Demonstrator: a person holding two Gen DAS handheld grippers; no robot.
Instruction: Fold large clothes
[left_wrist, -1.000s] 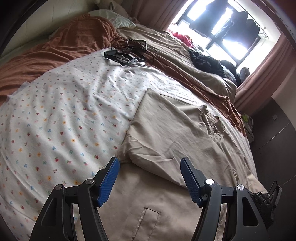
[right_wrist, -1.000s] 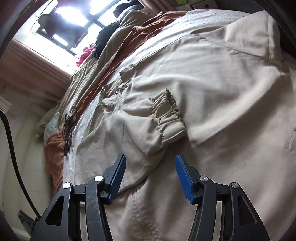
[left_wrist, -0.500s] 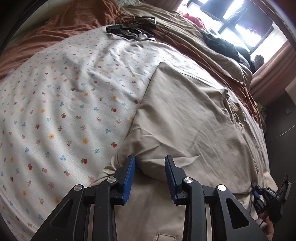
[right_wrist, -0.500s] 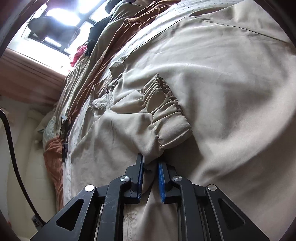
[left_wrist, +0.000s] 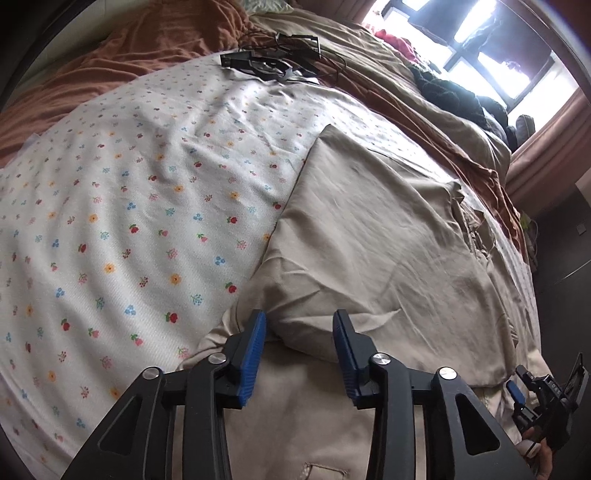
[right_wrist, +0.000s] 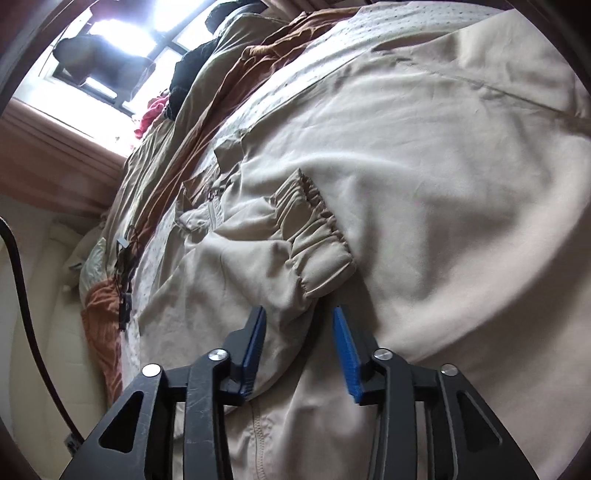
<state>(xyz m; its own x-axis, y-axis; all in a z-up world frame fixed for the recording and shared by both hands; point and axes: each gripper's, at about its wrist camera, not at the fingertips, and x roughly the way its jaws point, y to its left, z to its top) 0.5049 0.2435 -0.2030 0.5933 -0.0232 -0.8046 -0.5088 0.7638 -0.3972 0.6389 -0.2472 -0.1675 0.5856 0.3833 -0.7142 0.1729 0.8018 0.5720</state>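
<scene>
Both my grippers, left (left_wrist: 298, 345) and right (right_wrist: 298, 345), show spread fingers, holding nothing, near the jacket (left_wrist: 369, 236); its unpinned cuff (right_wrist: 317, 251) may unfold.

In the left wrist view, the flowered sheet (left_wrist: 122, 206) lies bare and open left of the beige jacket (left_wrist: 373, 236). Toward the head of the bed, a black tangle of cables (left_wrist: 273, 62) blocks the way. Along the window-side edge, rust and tan bedding (left_wrist: 417, 92) and dark clothes (left_wrist: 454, 96) crowd the bed.
</scene>
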